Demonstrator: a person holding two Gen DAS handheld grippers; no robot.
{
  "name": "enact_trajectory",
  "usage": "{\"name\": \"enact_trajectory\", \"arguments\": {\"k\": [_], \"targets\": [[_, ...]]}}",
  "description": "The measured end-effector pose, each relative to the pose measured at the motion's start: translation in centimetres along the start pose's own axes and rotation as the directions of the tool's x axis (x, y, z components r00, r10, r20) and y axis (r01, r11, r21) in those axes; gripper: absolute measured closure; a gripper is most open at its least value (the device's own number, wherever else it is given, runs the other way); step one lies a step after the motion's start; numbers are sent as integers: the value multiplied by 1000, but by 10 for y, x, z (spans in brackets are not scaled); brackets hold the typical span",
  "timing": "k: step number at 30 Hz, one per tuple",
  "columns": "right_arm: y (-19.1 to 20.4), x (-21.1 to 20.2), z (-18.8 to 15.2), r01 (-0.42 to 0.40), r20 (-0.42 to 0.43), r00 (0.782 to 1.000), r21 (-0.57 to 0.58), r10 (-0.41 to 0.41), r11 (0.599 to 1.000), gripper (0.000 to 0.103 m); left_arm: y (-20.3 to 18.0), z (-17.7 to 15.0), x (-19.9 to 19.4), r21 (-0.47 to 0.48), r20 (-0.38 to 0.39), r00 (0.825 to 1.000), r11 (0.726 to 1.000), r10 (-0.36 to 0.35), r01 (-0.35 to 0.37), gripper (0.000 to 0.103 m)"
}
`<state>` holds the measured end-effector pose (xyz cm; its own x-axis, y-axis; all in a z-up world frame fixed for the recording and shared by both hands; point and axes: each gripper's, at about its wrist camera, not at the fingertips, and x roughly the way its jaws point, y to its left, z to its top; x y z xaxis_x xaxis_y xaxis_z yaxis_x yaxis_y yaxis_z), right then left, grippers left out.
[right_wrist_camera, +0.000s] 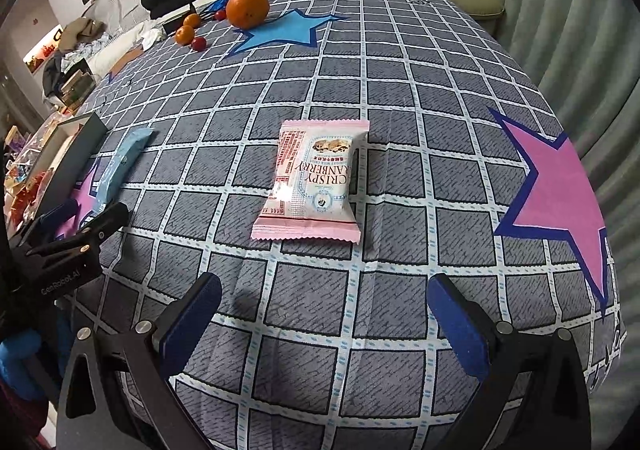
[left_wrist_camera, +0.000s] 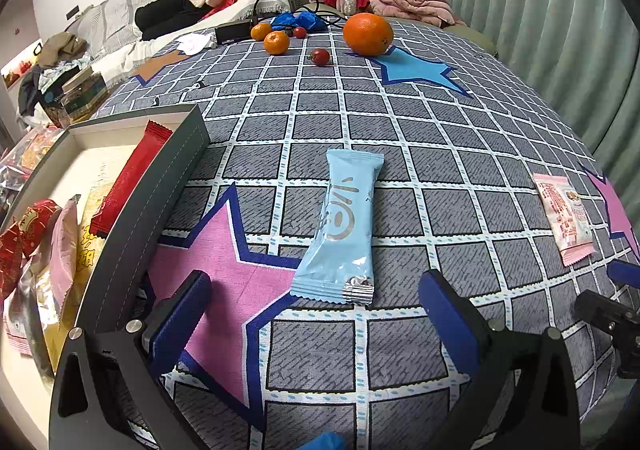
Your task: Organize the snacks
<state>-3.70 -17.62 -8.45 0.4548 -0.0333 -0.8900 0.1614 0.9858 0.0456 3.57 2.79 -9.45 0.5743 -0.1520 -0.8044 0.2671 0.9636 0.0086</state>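
Hovering with jaws spread, the left gripper (left_wrist_camera: 316, 314) faces the blue packet (left_wrist_camera: 340, 230) at frame centre; right gripper (right_wrist_camera: 324, 322), likewise spread, faces the pink packet (right_wrist_camera: 312, 185). Straddle each squarely, then carry to the box (left_wrist_camera: 132, 217), lower left.

A pink cranberry snack packet (right_wrist_camera: 310, 181) lies flat on the checked cloth of the worktop (right_wrist_camera: 400, 97), and the right gripper (right_wrist_camera: 324, 310) hovers just short of its near edge with its blue fingers (right_wrist_camera: 192, 314) spread wide and nothing between them. Left of the packet lies a light blue snack bar (right_wrist_camera: 120, 165), with the dark box (right_wrist_camera: 78, 153) just beyond it and the left gripper (right_wrist_camera: 76, 226) at its near end. Far beyond the packet, a large orange (right_wrist_camera: 247, 9) sits beside a blue star print (right_wrist_camera: 286, 31).
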Motion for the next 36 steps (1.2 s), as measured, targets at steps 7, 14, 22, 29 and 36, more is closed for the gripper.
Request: {"name": "enact_trajectory", "arguments": {"k": [7, 14, 22, 29, 36], "targets": [[2, 7, 6, 31, -12, 999, 0, -31, 1000, 0, 0, 0, 0, 0, 0, 1000, 1000, 0, 0, 0], [6, 20, 27, 47, -26, 999, -2, -48, 999, 0, 0, 0, 1, 0, 0, 1000, 1000, -1, 1, 0], [15, 37, 49, 93, -33, 995, -25, -94, 995, 0, 0, 0, 0, 0, -3, 1000, 1000, -1, 1, 0], [14, 37, 49, 83, 8, 997, -49, -82, 995, 0, -1, 15, 7, 24, -86, 996, 1000, -8, 11, 0], [14, 36, 46, 78, 33, 997, -60, -76, 995, 0, -6, 30, 18, 30, -129, 992, 999, -8, 12, 0]]}}
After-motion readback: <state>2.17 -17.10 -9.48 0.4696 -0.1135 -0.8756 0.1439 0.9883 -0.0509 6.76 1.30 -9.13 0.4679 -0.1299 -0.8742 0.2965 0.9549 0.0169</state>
